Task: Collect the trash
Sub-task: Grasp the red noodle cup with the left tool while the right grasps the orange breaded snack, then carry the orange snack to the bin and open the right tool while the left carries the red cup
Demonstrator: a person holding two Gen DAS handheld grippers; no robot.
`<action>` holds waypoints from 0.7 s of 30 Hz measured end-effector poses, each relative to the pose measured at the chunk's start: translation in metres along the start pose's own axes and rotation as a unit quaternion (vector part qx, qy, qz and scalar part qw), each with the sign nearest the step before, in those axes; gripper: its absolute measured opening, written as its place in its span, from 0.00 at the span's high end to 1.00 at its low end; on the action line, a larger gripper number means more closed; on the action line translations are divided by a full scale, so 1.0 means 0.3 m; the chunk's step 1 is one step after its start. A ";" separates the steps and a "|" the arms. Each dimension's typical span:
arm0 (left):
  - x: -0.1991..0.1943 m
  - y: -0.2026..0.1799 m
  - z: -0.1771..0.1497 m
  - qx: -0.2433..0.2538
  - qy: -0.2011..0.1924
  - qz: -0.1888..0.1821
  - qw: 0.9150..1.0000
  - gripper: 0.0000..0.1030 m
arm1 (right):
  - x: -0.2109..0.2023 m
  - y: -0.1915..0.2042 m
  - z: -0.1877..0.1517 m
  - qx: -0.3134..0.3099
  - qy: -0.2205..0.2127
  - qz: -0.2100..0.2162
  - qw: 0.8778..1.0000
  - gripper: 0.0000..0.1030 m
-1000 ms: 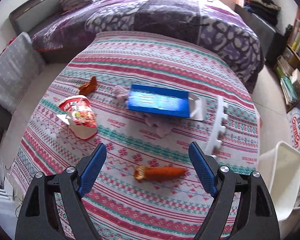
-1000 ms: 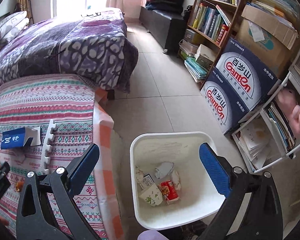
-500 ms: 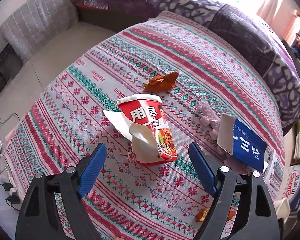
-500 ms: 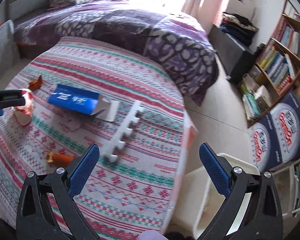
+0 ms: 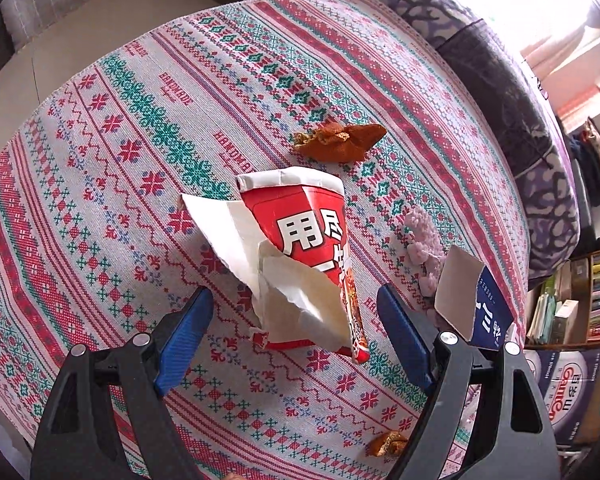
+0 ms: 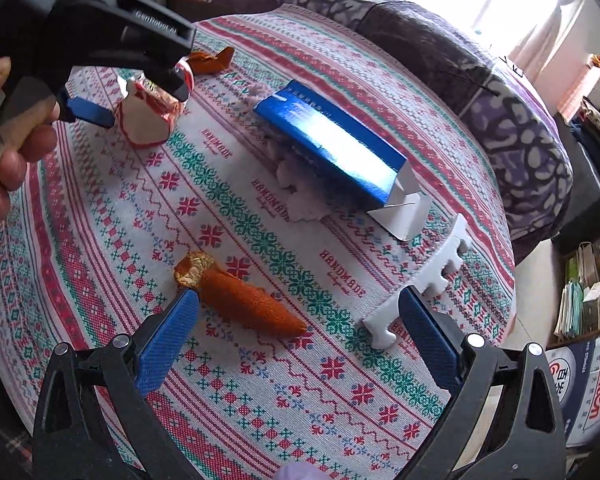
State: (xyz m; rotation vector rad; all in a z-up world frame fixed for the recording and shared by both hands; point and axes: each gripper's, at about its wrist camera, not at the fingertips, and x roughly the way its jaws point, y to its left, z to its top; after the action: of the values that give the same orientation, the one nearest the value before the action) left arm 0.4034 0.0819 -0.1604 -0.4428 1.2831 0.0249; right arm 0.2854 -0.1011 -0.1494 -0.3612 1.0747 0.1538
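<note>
A crushed red and white noodle cup (image 5: 312, 232) lies on the patterned tablecloth (image 5: 100, 208). My left gripper (image 5: 294, 292) hovers just over it; its jaws are closing, the cup's torn end sits between them, and the pads do not touch it. From the right wrist view, the left gripper (image 6: 136, 96) straddles the cup (image 6: 148, 124). My right gripper (image 6: 299, 292) stands open above an orange wrapper (image 6: 248, 300), which lies near its left finger. A blue carton (image 6: 332, 144), a second orange wrapper (image 5: 340, 142) and crumpled tissue (image 5: 420, 240) lie nearby.
A white toothed foam strip (image 6: 424, 280) lies by the right finger. A bed with a purple quilt (image 6: 520, 120) stands behind the table. Bookshelves (image 5: 580, 300) and printed boxes (image 6: 596, 380) are at the right. A person's hand (image 6: 16, 152) holds the left gripper.
The left gripper swung from the orange wrapper over to the red cup and dropped closer. The right gripper left the white bin on the floor and now hangs over the table's orange wrapper.
</note>
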 end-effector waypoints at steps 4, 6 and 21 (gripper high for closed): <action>0.009 -0.001 0.001 0.010 0.002 0.006 1.000 0.39 | 0.030 0.055 -0.014 -0.035 0.016 0.000 0.999 0.21; 0.008 -0.005 -0.001 0.017 0.003 0.007 1.000 0.48 | 0.033 0.070 -0.019 -0.041 0.020 0.011 0.999 0.36; -0.153 0.030 -0.019 0.058 -0.075 0.040 0.995 0.53 | -0.110 0.069 0.035 0.045 -0.020 0.043 0.998 0.84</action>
State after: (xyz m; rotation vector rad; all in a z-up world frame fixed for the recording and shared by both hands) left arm 0.3820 0.0986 -0.1218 -0.2837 1.1472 0.0491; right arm 0.2724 -0.0765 -0.1205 -0.2299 1.0549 0.1873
